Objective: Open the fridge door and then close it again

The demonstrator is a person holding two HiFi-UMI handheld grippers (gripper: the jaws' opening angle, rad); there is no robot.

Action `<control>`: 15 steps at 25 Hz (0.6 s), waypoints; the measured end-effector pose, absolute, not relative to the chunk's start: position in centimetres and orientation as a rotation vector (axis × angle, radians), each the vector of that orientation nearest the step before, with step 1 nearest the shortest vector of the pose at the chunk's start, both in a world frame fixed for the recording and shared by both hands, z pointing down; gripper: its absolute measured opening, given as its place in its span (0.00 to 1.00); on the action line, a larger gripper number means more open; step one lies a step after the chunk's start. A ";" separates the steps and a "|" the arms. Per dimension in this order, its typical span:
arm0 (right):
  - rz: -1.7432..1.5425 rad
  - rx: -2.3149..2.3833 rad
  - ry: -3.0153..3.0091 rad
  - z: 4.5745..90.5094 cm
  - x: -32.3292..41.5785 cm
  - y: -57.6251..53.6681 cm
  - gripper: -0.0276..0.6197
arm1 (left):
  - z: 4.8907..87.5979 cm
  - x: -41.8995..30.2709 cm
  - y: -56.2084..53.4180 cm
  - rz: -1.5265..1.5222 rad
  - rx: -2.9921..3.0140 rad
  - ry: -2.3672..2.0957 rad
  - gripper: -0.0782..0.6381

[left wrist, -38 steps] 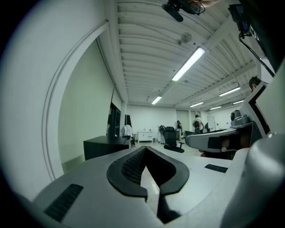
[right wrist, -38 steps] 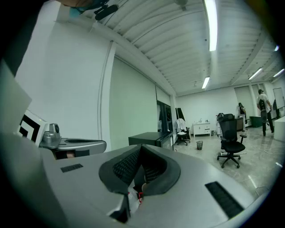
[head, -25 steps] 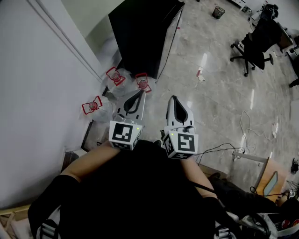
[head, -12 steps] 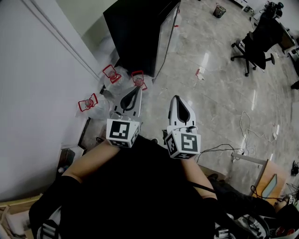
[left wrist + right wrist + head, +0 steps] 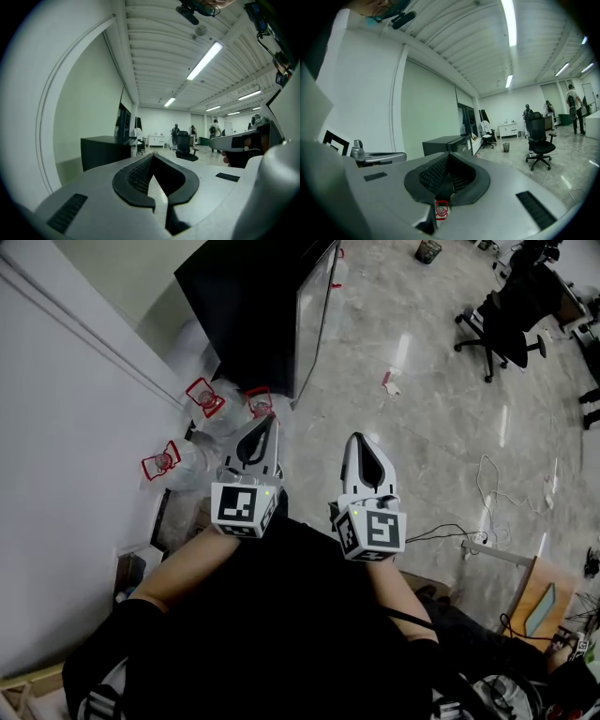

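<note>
While left gripper (image 5: 270,420) and right gripper (image 5: 354,439) are held closed, empty, the fridge door (image 5: 314,315) could be missed; jaws unopened.

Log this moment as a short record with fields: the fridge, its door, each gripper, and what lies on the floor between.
fridge: low, black, against the wall, ahead of the person
door: looks shut; no gap shows
left gripper: jaws together, empty, short of the fridge, touching nothing
right gripper: jaws together, empty, beside the left one
floor between: plastic bags with red print, lying near the fridge
task stage: door not yet reached
</note>
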State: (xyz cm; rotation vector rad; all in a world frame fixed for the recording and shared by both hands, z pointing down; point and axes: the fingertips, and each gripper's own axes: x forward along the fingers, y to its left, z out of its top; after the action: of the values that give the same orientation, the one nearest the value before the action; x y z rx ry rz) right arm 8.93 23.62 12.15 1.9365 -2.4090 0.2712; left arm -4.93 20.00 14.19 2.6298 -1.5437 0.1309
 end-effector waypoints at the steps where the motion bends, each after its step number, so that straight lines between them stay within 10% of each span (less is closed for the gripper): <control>1: 0.267 1.935 -2.402 12.6 9.0 22.3 0.07 | 14.8 -4.9 18.7 0.130 2.628 -1.536 0.12; 15: 0.190 1.882 -2.446 22.0 5.4 -0.9 0.07 | 23.0 -6.2 -2.5 0.061 2.672 -1.491 0.12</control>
State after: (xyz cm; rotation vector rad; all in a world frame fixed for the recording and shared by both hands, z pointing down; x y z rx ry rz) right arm 5.44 -0.95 21.96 1.8824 -2.4464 0.1900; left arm -6.20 -2.49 23.00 2.6721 -1.4908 0.0606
